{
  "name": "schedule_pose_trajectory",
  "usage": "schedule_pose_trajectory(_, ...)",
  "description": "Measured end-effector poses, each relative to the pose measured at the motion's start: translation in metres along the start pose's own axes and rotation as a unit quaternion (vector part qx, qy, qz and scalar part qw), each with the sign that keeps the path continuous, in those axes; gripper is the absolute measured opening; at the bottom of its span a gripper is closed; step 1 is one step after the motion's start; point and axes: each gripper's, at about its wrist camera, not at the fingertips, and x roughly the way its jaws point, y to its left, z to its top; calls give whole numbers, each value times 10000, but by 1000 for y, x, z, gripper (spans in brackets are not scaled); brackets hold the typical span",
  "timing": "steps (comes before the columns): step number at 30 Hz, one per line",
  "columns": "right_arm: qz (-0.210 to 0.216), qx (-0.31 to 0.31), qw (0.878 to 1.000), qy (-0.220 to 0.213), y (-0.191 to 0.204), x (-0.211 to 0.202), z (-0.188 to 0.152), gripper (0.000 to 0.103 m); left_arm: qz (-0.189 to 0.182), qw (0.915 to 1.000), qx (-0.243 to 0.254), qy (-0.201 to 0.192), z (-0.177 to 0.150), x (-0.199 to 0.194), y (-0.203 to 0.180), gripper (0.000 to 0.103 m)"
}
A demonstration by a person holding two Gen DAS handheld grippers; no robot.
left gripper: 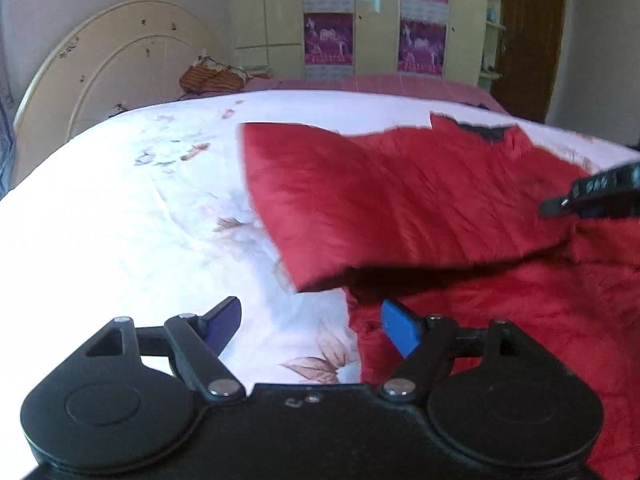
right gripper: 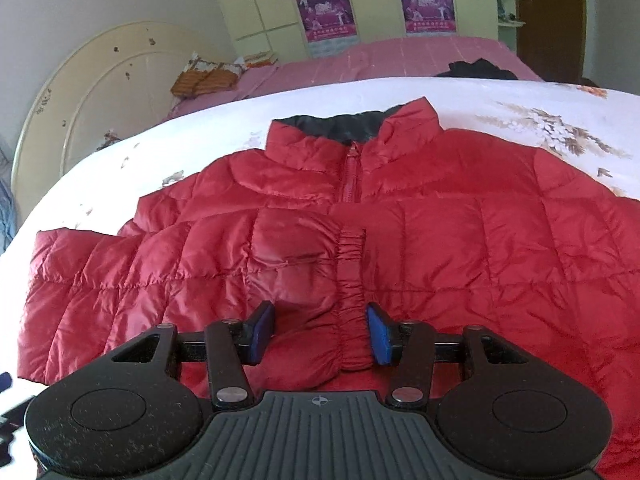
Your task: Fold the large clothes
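Note:
A red quilted puffer jacket (right gripper: pixel 440 240) lies front up on the white floral bedspread (right gripper: pixel 540 100), collar away from me, zip shut. Its left sleeve (right gripper: pixel 280 272) is folded across the chest, the elastic cuff (right gripper: pixel 352 288) near the middle. My right gripper (right gripper: pixel 320 334) is open, its blue pads on either side of the cuff end, nothing held. In the left wrist view the jacket (left gripper: pixel 400 200) lies to the right and the folded sleeve makes a raised flap. My left gripper (left gripper: pixel 310 328) is open and empty at the jacket's left edge. The right gripper (left gripper: pixel 592 192) shows at the right.
A cream curved headboard (right gripper: pixel 100 92) stands at the left. A pink bed sheet (right gripper: pixel 380 60) lies beyond the bedspread with an orange patterned bundle (right gripper: pixel 204 78) and a dark garment (right gripper: pixel 476 70) on it. Cream wardrobes with pink posters (right gripper: pixel 324 12) and a brown door (right gripper: pixel 550 16) lie behind.

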Motion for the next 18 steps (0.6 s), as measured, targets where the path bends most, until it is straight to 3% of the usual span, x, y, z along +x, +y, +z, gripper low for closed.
schedule_pose_trajectory(5,-50,42,9996,-275,-4,-17,4,14,34,9998,199,-96,8,26,-17,71)
schedule_pose_trajectory(7,-225,57,9981,-562,-10,-32,8,6,21,9997,210,-108,10,32,-19,67)
schedule_pose_trajectory(12,-898,214,9894,-1121,-45,-71,15,6,-72,9991,330,-264,19,37,-28,65)
schedule_pose_trajectory(18,-1491,483,9820,-1052,-91,-93,-3,6,-296,9974,584,-295,25,41,-44,61)
